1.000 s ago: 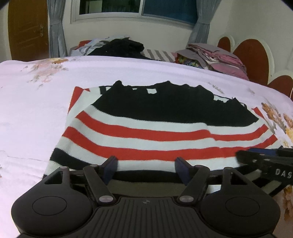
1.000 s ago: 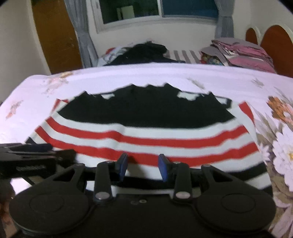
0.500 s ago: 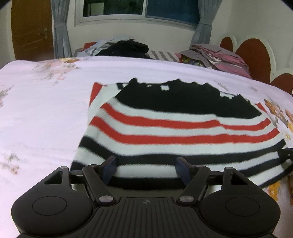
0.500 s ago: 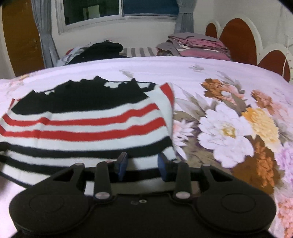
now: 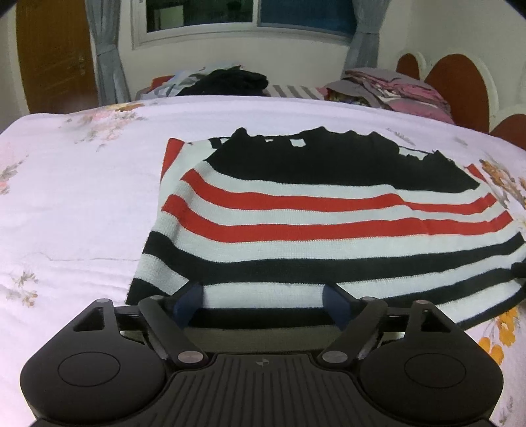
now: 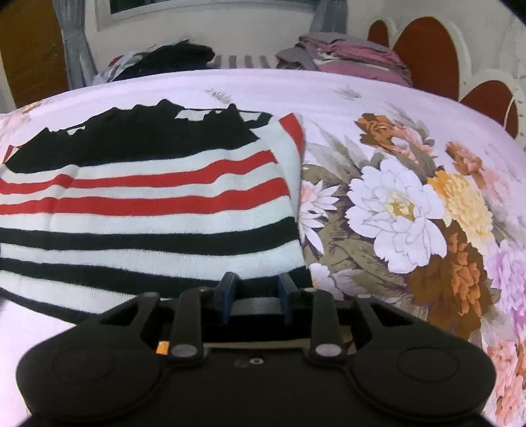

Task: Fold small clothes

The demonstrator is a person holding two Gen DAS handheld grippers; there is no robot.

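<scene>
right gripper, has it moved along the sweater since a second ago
Yes. The right gripper has slid to its right along the near hem of the striped sweater: it was mid-hem, now it sits at the sweater's right corner beside the bedspread's big flowers.

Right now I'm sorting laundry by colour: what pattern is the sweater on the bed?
Red, white and black stripes on the sweater, clearest in the left wrist view.

Matt knitted sweater (image 5: 328, 226), ribbed weave

Home bedroom, floral bedspread (image 6: 411, 203), scalloped headboard (image 5: 460, 85), curtained window (image 5: 250, 19), wooden door (image 5: 52, 52), clothes piles (image 6: 345, 52)
</scene>
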